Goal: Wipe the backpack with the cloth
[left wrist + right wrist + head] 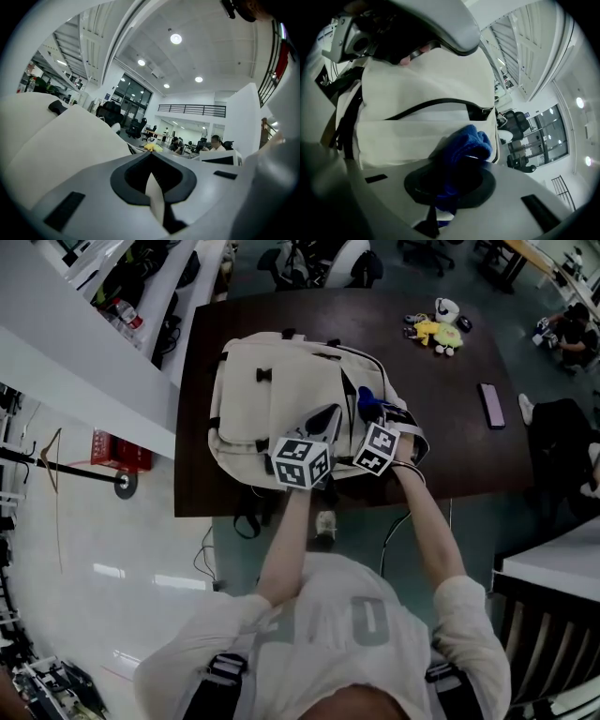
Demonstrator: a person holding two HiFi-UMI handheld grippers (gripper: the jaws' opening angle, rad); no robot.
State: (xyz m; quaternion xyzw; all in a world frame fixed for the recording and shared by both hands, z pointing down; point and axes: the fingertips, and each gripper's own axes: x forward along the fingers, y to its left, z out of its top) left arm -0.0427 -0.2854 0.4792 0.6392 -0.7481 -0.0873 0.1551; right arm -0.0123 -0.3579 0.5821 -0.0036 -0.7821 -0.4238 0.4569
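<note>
**Backpack pinned, blue cloth gripped for wiping**

The cream backpack [272, 390] was laid on the dark surface [469, 343]. A fold of its fabric was clenched by the left gripper [154, 187] fingers, and the blue cloth [464, 143], at the pack's 3 o'clock edge, was grasped by the right gripper [443, 187]. The loosely bunched cloth could probably be pulled free if it were dragged hard.

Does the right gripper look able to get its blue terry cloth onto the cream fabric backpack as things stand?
Probably yes: the right gripper is shut on the blue terry cloth, which lies against the cream fabric backpack, nothing between them.
</note>
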